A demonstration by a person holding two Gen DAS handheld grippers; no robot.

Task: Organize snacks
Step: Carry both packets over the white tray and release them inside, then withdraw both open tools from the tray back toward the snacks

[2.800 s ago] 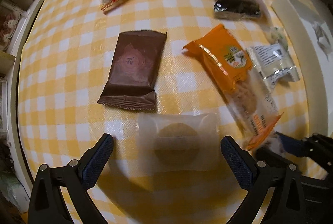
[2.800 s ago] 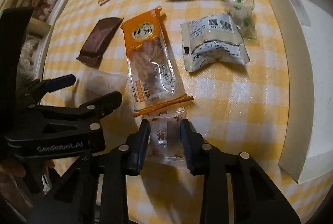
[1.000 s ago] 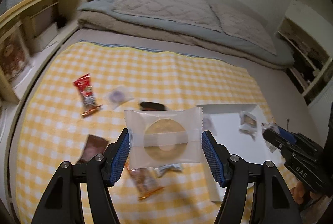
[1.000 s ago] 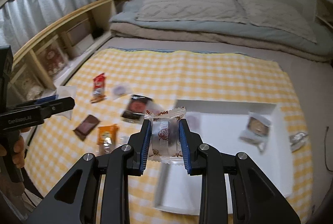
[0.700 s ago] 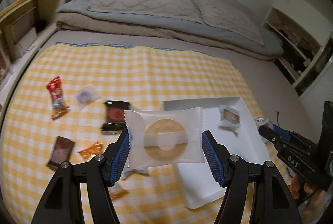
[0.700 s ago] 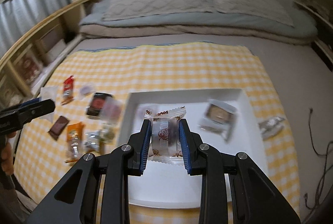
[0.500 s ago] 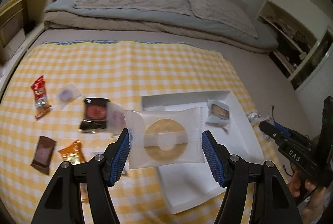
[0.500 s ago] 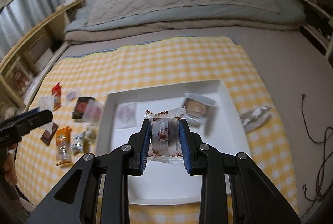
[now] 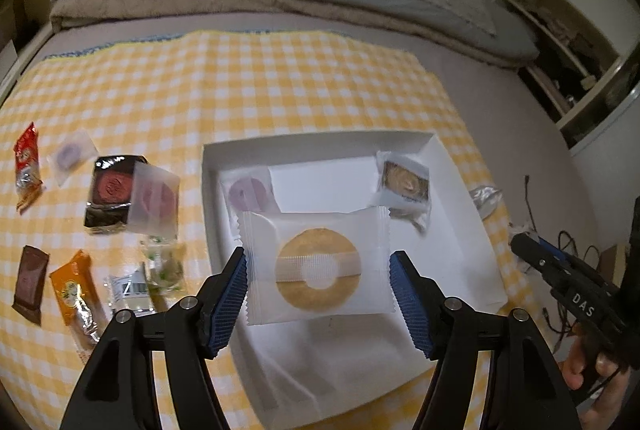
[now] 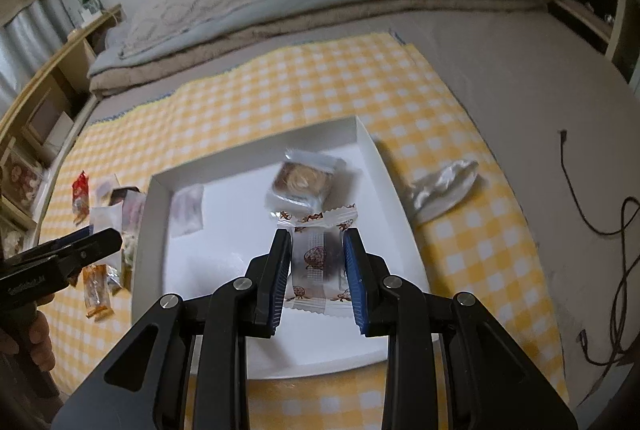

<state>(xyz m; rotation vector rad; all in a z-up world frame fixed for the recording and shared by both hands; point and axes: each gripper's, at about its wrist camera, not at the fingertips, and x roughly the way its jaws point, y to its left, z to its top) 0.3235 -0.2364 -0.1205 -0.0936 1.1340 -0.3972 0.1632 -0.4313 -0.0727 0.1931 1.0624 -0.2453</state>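
My left gripper is shut on a clear packet with a round ring biscuit, held above the white box. My right gripper is shut on a small clear candy packet with brown print, also above the white box. Inside the box lie a wrapped brown pastry and a pale purple packet; both also show in the right wrist view, the pastry and the purple packet.
On the yellow checked cloth left of the box lie several snacks: a red packet, a dark tray packet, a brown bar, an orange packet. A crumpled wrapper lies right of the box. Cables lie at far right.
Both grippers have picked their packets off the cloth, lifted them and carried them right, over the white box. The box now sits closer under both.
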